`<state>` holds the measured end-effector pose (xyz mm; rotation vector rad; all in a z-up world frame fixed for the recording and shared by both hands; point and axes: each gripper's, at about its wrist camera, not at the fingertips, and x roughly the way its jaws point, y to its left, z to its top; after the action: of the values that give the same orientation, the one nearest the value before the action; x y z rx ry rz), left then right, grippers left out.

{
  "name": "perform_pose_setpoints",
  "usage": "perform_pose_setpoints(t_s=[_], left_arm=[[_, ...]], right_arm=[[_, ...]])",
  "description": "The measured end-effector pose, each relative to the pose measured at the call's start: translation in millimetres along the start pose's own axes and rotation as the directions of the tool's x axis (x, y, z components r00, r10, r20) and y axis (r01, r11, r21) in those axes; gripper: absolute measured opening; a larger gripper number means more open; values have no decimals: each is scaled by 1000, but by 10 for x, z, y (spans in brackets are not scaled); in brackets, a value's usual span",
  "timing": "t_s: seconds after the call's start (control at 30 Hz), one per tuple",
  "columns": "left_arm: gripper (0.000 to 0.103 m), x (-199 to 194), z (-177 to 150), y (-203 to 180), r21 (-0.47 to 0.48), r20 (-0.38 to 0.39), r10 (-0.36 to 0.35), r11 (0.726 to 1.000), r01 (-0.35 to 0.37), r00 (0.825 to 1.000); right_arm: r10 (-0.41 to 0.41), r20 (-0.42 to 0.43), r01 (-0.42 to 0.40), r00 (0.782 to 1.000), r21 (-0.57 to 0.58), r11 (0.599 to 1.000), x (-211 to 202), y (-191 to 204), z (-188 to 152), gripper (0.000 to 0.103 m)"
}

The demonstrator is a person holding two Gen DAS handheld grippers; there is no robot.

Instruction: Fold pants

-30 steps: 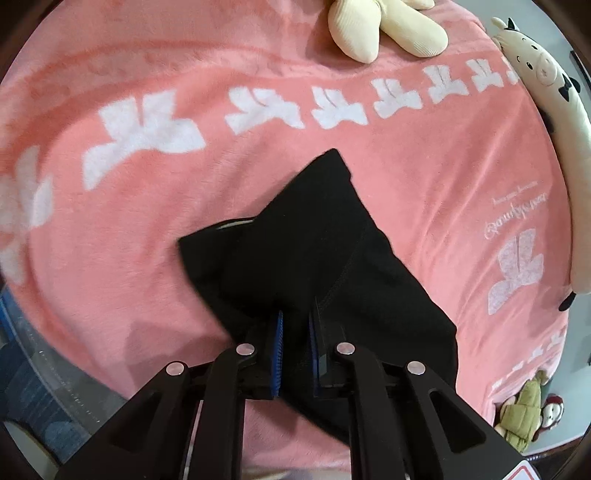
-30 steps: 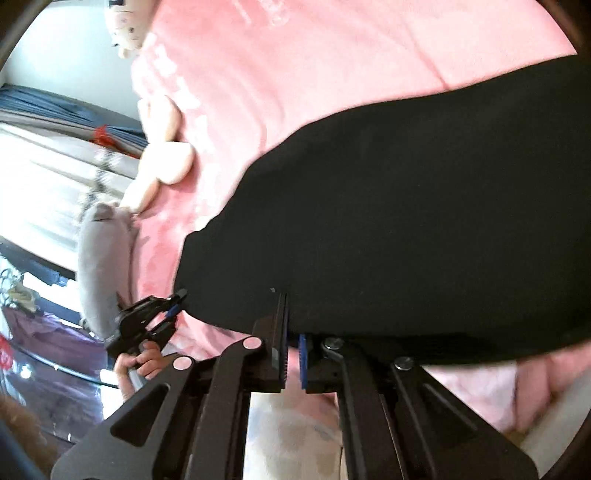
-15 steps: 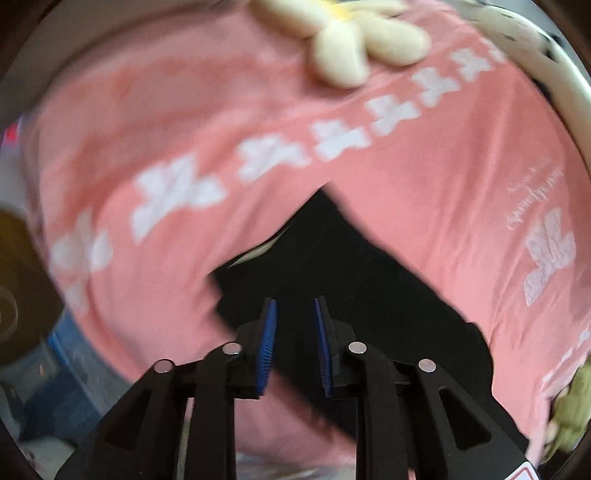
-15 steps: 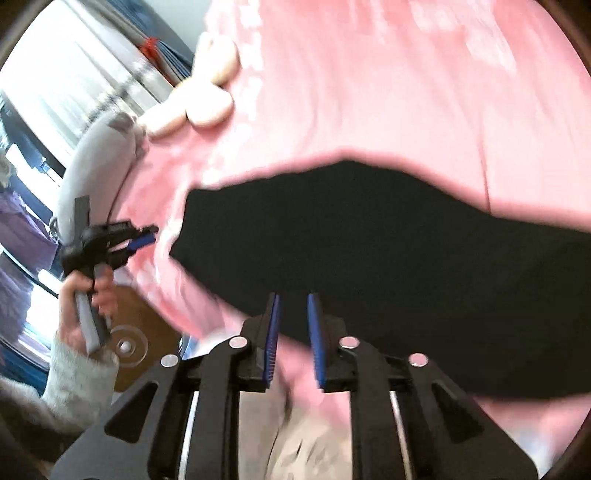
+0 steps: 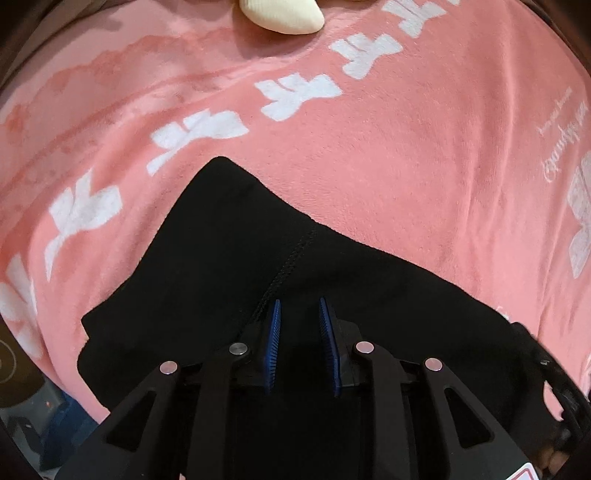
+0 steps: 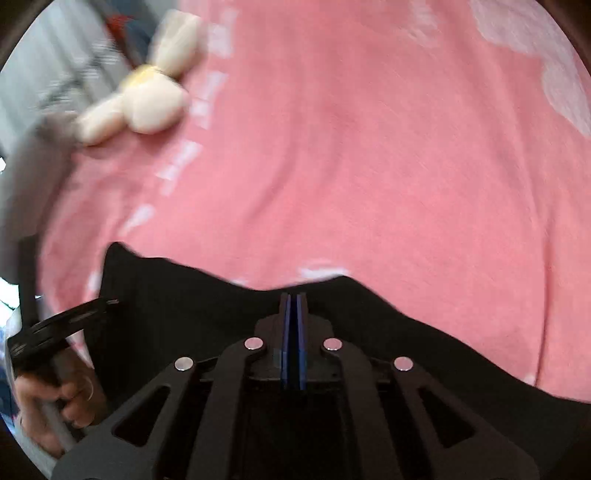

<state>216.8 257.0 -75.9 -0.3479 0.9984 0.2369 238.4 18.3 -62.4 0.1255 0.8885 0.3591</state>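
The black pants lie on a pink blanket patterned with white motifs. In the left wrist view the garment forms a dark folded mass with one pointed corner directed toward the far side of the blanket and a stitched seam running down toward the camera.

Left tongs: jaws stand apart with a clear gap between the blue ribbed pads. They hover directly above the pants near the seam. No fabric is seen between the pads; they hold nothing.

Right tongs: the blue pads are pressed together with no visible gap. Their tips sit at the far edge of the pants, where the black cloth rises slightly toward them. Whether cloth is pinched between the pads cannot be determined, as black fabric and black housing merge.

In the right wrist view, the left tongs appear at the lower left, gripped by the person's left hand, beside the left corner of the pants.

A cream plush toy rests on the blanket well apart from the pants; part of it shows at the top of the left wrist view. The right wrist view is motion-blurred at its left side.
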Motion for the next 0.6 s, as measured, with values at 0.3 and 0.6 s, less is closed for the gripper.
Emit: perform_pose_setpoints(t_s=[0.3,0.6], left_arm=[[33,-506,-249,-308,143,27,7,990,-11,1000],[38,-797,-891,-1134,376,26,17,926,-26,1000]], right_arm=[[-68,58,63,996,80,995,-872,-510,-522,5],[-475,-61,460,878,382,802,-2208,-2144,-2095,0]])
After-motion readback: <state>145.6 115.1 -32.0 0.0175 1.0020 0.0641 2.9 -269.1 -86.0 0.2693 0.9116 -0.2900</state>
